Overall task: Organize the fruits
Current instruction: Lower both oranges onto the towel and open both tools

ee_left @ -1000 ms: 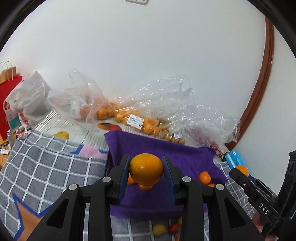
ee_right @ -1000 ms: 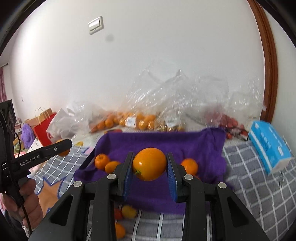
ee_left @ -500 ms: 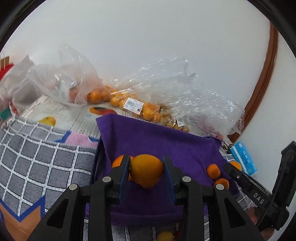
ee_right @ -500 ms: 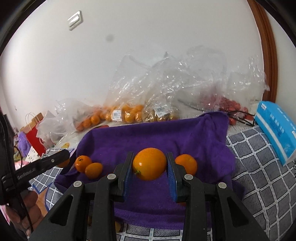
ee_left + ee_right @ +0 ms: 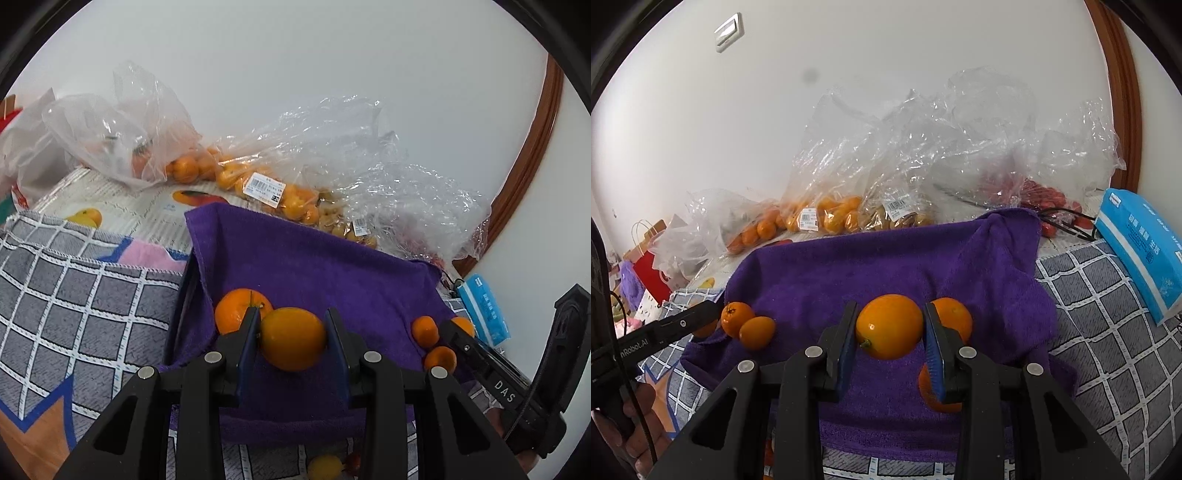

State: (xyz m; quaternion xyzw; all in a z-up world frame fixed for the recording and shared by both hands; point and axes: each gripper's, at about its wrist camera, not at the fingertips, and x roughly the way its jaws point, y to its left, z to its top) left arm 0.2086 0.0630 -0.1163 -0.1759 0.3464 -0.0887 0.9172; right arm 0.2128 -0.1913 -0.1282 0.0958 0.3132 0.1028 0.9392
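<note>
Purple towel (image 5: 332, 273) has bare room mid-span; its left edge drops beside the grey checked cloth (image 5: 74, 295). Left gripper (image 5: 291, 332) clamps an orange (image 5: 293, 338), long axis crosswise, with another orange (image 5: 232, 314) touching its left finger. Right gripper (image 5: 890, 332) clamps a second orange (image 5: 889, 326), stem lower-left, loose oranges (image 5: 951, 317) crowding its right finger. Fruit bags (image 5: 905, 177) line the far edge, blue tissue pack (image 5: 1141, 247) far right.

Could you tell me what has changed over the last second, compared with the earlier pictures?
Both grippers sank toward the purple towel, which now fills more of each view. The left gripper carried its orange down beside a resting orange; the right gripper lowered its orange likewise. Nothing was released: both stay clamped, and the fruit on the towel is unmoved.
</note>
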